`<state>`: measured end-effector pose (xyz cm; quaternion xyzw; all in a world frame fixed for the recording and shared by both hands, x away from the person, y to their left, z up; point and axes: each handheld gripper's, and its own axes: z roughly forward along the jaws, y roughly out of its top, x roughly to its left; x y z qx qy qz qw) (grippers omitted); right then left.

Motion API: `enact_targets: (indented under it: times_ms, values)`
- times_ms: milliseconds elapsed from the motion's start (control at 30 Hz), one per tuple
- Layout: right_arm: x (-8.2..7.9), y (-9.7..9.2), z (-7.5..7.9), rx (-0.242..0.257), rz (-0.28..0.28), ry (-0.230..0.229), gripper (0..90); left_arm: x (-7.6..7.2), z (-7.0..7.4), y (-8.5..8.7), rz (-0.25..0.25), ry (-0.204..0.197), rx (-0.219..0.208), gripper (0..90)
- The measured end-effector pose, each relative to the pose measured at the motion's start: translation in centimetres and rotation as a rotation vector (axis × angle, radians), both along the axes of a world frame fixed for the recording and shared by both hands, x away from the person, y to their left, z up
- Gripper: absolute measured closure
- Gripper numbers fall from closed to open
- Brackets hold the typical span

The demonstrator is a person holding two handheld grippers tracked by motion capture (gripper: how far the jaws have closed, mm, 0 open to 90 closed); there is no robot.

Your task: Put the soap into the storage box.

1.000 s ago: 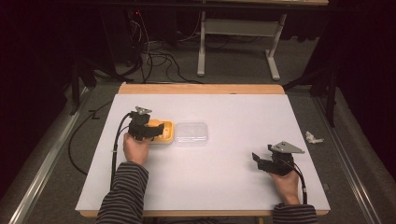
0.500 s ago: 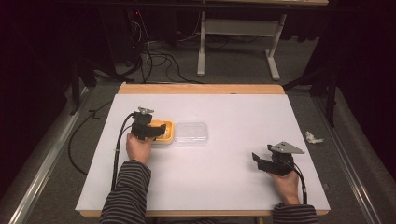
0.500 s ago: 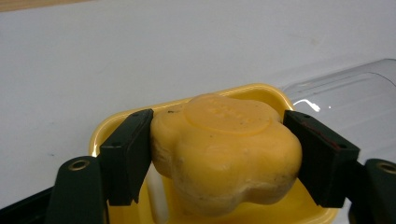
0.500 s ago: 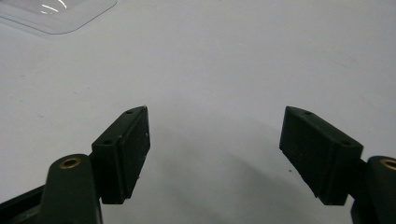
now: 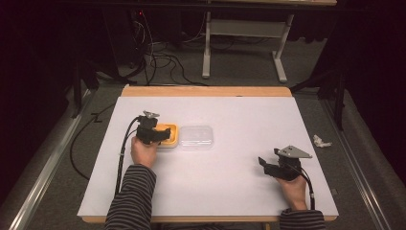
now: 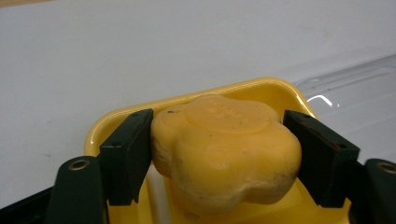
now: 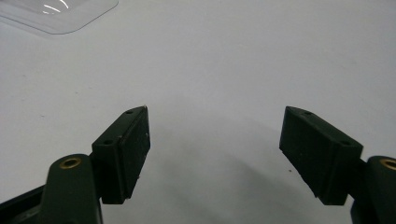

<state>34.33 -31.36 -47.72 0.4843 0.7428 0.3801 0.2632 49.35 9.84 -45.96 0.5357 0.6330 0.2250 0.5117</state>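
We have the left hand-held gripper (image 6: 219,154) closed on the yellow flower-shaped soap bar (image 6: 224,149), one pad on each side of it, w/ the bar sitting inside the yellow tray (image 6: 261,91). In the high view that left hand-held gripper (image 5: 163,135) reaches into the tray (image 5: 173,139) at the bench's left-centre. The clear plastic lid (image 5: 197,137) lies just beside the tray on its right, so the box is open. We judge the grasp as made but the bar not yet lifted out; whether it's resting on the tray floor we can't tell. Left to do, prob.: take the bar out or settle it, then deal w/ the lid.

The right hand-held gripper (image 5: 262,163) sits well apart near the bench's right-front, jaws wide apart w/ nothing between them; in its own view the right hand-held gripper (image 7: 215,149) looks over bare white surface, w/ the lid's corner (image 7: 60,14) at top left.

The bench (image 5: 239,191) has a white top w/ a wooden edge at the far side. Room is dark: grey floor, black cables (image 5: 158,60) and a white frame stand (image 5: 242,33) behind, a small crumpled white scrap (image 5: 321,141) on the floor at right.
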Motion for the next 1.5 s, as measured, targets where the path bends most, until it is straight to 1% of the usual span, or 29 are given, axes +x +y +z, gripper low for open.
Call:
enact_targets:
  times_ms: [67,100,200,267,467,633,700,733,767,900,1133,1267,1300,1333,1500]
  values:
    - [0.0,0.0,0.0,0.002,-0.001,0.0,25.1,0.0,-0.1,0.0,0.002,0.003,-0.001,27.8]
    - [0.0,-0.1,0.0,0.005,0.003,-0.002,25.1,0.1,-0.2,0.0,0.0,0.006,0.006,27.8]
    - [0.0,-0.1,0.0,0.011,-0.001,0.001,25.1,0.0,-0.4,0.1,0.003,0.003,-0.002,27.8]
    - [0.0,-0.1,0.0,0.005,0.003,-0.002,25.1,0.0,-0.4,0.1,0.004,0.002,-0.01,27.8]
    - [0.0,-0.1,0.0,0.004,0.004,-0.002,25.2,0.0,-0.5,0.1,-0.003,0.001,0.007,27.8]
    - [-0.1,0.1,0.0,-0.005,0.007,-0.002,25.0,-0.3,-0.8,0.0,-0.01,0.016,0.037,27.5]
    - [-0.1,0.1,0.0,-0.004,0.006,-0.003,25.0,-0.3,-0.9,0.1,-0.012,0.021,0.037,27.4]
    - [-0.1,0.1,0.0,-0.005,0.008,-0.007,25.0,-0.3,-0.9,0.2,-0.008,0.023,0.03,27.3]
    - [-0.1,0.0,0.1,-0.003,0.01,-0.008,24.9,-0.3,-1.1,0.2,-0.008,0.034,0.036,27.3]
    - [-0.2,0.0,0.1,0.012,0.004,-0.011,24.9,-0.3,-1.1,0.2,-0.008,0.034,0.04,27.3]
    - [-0.2,-0.1,0.1,0.017,0.008,-0.014,24.7,-0.3,-1.2,0.2,-0.012,0.034,0.045,27.1]
    - [-0.2,-0.1,0.1,0.018,0.01,-0.013,24.6,-0.4,-1.3,0.2,-0.019,0.041,0.059,25.1]
    - [-0.2,-0.1,0.1,0.017,0.01,-0.013,24.4,-0.4,-1.3,0.2,-0.02,0.04,0.064,24.1]
    - [-0.1,-0.3,0.1,0.026,0.008,-0.007,24.0,-0.6,-1.1,0.2,-0.025,0.031,0.065,22.0]
    - [-0.1,-0.4,0.1,0.044,0.001,-0.006,23.5,-0.8,-0.7,0.3,-0.031,0.013,0.067,19.3]
